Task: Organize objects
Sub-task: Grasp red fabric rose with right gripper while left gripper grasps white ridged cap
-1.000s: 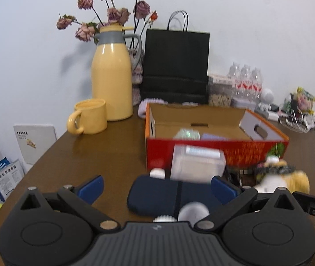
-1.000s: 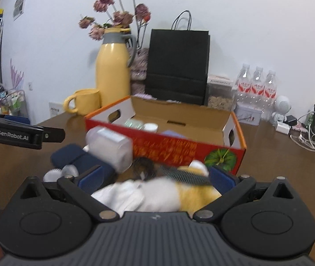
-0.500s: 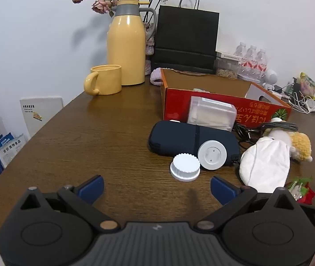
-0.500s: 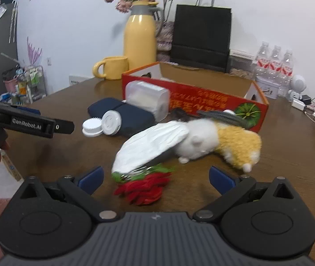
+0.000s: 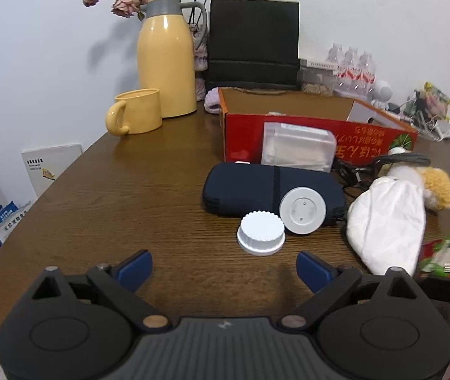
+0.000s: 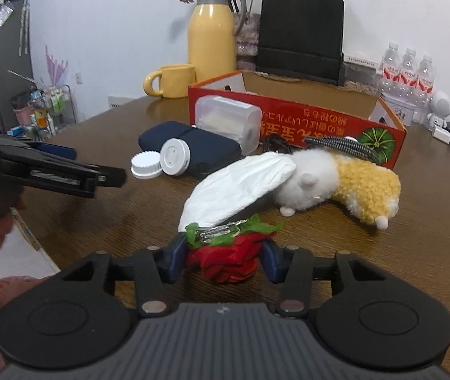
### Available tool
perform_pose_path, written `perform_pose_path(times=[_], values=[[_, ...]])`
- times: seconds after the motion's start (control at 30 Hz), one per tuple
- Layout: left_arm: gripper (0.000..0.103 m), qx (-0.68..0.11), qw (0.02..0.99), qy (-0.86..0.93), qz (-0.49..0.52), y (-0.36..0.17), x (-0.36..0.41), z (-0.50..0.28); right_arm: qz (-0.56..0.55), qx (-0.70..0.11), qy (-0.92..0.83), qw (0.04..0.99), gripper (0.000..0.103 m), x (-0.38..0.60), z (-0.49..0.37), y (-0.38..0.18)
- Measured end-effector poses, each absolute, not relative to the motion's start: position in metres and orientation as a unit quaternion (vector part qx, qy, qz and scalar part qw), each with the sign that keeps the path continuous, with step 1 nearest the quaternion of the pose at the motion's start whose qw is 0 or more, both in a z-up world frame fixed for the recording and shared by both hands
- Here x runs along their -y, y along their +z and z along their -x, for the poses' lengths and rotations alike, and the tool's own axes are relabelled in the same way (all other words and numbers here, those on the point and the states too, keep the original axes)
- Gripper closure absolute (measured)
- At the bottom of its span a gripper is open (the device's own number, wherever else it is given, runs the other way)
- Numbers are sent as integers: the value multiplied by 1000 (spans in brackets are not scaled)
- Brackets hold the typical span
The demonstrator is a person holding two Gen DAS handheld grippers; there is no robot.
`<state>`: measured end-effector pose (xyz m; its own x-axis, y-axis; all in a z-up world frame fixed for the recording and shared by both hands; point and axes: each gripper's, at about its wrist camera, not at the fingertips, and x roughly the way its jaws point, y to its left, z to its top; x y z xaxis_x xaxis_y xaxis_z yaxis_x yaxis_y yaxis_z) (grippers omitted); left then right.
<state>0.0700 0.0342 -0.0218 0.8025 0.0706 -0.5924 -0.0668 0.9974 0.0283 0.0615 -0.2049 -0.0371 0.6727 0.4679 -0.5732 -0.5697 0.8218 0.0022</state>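
Note:
A red fabric rose with green leaves and a metal clip [image 6: 225,261] lies at the near table edge. My right gripper [image 6: 223,256] is closing on it, and both blue pads touch its sides. Just beyond lie a white pouch [image 6: 240,186] and a white-and-yellow plush toy [image 6: 351,186]. My left gripper [image 5: 225,267] hovers low over bare wood, jaws wide and closing slightly with nothing between them. Ahead of it sit a white ridged lid [image 5: 260,232], a round white jar [image 5: 302,210], a navy case [image 5: 250,190] and a clear plastic box [image 5: 297,147]. The open red cardboard box [image 5: 244,136] stands behind.
At the back stand a yellow jug [image 5: 166,66], a yellow mug [image 5: 138,115], a black paper bag [image 5: 253,41] and water bottles [image 5: 354,69]. Cables and chargers [image 6: 446,133] lie far right. The table edge [image 5: 35,202] curves along the left.
The right jaws have drawn in from wide to both sides of the red rose. Both grippers have pulled back from the box and sunk toward the table.

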Motion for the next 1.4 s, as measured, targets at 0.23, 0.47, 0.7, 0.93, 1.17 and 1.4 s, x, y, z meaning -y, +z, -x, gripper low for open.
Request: perform_pose_path(times=[0.23,0.47,0.7,0.93,1.17,1.4], values=[[7,-326,944,40,-5,-33,-29,-93,78,-275,273,918,55,218,-61,-32],[30,-314,949,24,9,-32,-31,-104,69,-261,265,926,55,227,-60,-26],[66,-292,955,1,56,-28,-38,-92,61,-259,259,929,55,232,-62,-28],[66,-276,959,8,57,-17,-41,-82,54,-257,257,930,55,233,-66,-30],[66,-244,969,4,49,10,-35,-87,40,-239,253,937,55,238,-74,-23],[66,-224,974,-14,44,33,-20,-111,28,-220,251,942,55,241,-91,-14]])
